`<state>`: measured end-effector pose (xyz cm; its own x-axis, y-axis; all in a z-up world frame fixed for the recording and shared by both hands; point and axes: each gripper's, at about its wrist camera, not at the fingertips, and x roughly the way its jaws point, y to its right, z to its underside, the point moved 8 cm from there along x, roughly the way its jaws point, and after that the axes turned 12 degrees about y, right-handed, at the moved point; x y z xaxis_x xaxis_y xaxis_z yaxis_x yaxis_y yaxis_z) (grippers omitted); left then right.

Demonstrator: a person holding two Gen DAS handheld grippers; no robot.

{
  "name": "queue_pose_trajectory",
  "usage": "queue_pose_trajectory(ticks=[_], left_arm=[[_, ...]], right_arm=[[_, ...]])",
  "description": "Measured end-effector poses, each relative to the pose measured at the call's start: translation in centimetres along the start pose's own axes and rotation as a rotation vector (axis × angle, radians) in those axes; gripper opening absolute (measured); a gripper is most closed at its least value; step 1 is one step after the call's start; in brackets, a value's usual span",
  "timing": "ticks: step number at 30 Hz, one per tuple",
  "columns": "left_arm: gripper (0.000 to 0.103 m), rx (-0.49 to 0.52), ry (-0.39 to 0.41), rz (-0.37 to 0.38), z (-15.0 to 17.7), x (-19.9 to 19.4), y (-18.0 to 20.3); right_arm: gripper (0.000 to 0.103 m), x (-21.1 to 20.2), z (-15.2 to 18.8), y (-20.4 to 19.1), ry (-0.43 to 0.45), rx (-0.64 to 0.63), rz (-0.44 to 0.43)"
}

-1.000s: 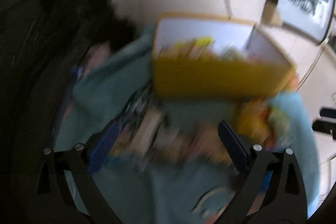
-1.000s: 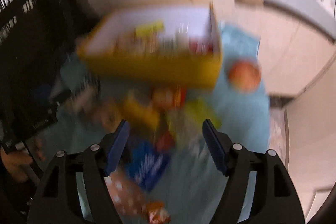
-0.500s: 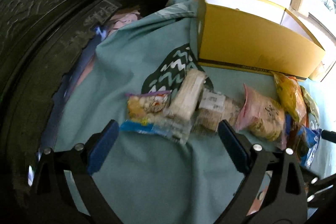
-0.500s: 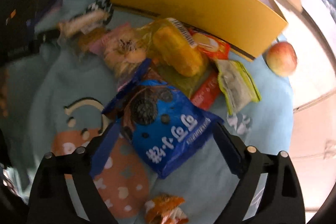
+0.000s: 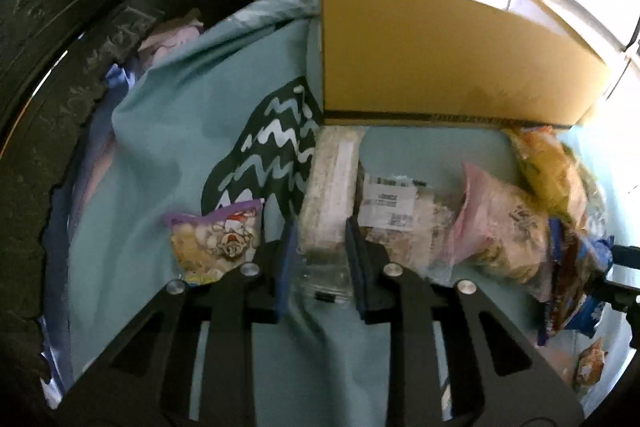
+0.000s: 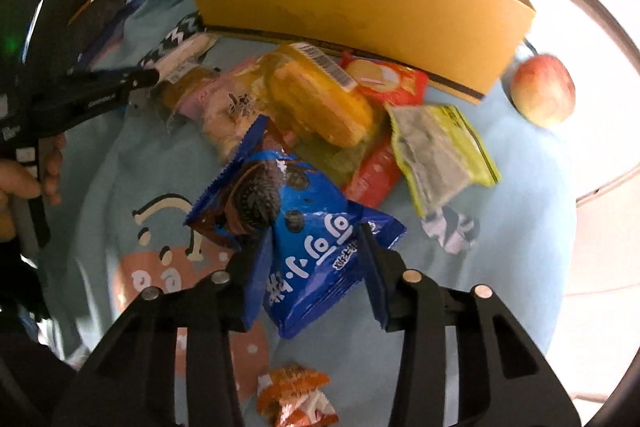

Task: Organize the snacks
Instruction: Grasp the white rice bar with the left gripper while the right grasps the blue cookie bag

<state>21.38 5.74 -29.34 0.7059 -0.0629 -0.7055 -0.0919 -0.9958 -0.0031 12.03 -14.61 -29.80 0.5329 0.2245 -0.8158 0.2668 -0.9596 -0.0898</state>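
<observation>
2 grippers, left gripper (image 5: 322,247) on long clear-wrapped pack (image 5: 330,187), right gripper (image 6: 316,251) on crinkly blue bag (image 6: 308,239).

Snacks: a pale clear-wrapped pack (image 5: 334,183) and a blue cookie bag (image 6: 304,235) — lying flat on teal cloth.
Box: yellow (image 6: 360,7) — upright behind them.

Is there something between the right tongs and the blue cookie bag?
Nothing visible. The right tongs already have a finger on each side of the blue cookie bag. Its far end overlaps other snacks. The yellow box stands beyond the snack pile, front wall facing the tongs.
</observation>
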Motion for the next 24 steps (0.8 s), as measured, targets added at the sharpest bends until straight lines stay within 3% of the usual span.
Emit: queue_pose_trajectory(ticks=[2, 5, 7, 8, 11, 12, 14, 16, 17, 18, 20, 21, 23, 24], left_arm=[[0.023, -0.014, 0.014, 0.009, 0.3, -0.7, 0.1], [0.023, -0.036, 0.022, 0.016, 0.6, -1.5, 0.1], [0.023, -0.041, 0.015, 0.007, 0.9, -1.9, 0.0], [0.023, -0.041, 0.01, 0.0, 1.0, -1.9, 0.0], [0.023, -0.048, 0.003, -0.005, 1.4, -2.3, -0.2], [0.023, -0.044, 0.0, -0.006, 1.5, -2.2, -0.2], [0.024, -0.035, -0.008, -0.014, 1.7, -2.2, -0.3], [0.026, -0.038, -0.032, -0.033, 2.2, -1.9, -0.6], [0.035, -0.044, -0.04, -0.046, 2.4, -1.8, -0.9], [0.05, -0.055, -0.047, -0.053, 2.4, -1.6, -1.2], [0.062, -0.07, -0.03, -0.07, 2.0, -1.5, -1.7], [0.068, -0.066, -0.022, -0.074, 1.7, -1.3, -1.7], [0.069, -0.026, -0.03, -0.067, 1.3, -0.6, -1.3], [0.057, -0.002, -0.028, -0.06, 1.2, -0.4, -1.0]], right_arm=[[0.035, -0.7, 0.0, 0.0, 0.012, 0.036, -0.03], [0.035, -1.9, 0.3, 0.0, 0.024, 0.063, -0.068], [0.036, -2.6, 0.5, -0.4, 0.017, 0.024, -0.089], [0.04, -2.9, 0.3, -1.0, 0.037, -0.059, -0.069], [0.086, -3.2, -0.9, -1.3, 0.106, -0.287, 0.075], [0.096, -3.0, -1.5, -2.1, 0.131, -0.373, 0.086], [0.102, -2.1, -1.7, -3.5, 0.137, -0.49, 0.037], [0.102, 0.1, -0.9, -4.4, 0.064, -0.594, 0.029], [0.102, 1.9, -0.4, -4.4, 0.013, -0.662, 0.075], [0.095, 3.1, 0.2, -4.3, -0.035, -0.697, 0.096], [0.069, 4.2, 1.2, -4.4, -0.122, -0.619, 0.01], [0.064, 4.2, 1.1, -4.3, -0.115, -0.582, -0.005], [0.055, 3.6, 0.6, -3.9, -0.107, -0.516, -0.032], [0.054, 3.2, 0.3, -3.7, -0.109, -0.462, -0.06]])
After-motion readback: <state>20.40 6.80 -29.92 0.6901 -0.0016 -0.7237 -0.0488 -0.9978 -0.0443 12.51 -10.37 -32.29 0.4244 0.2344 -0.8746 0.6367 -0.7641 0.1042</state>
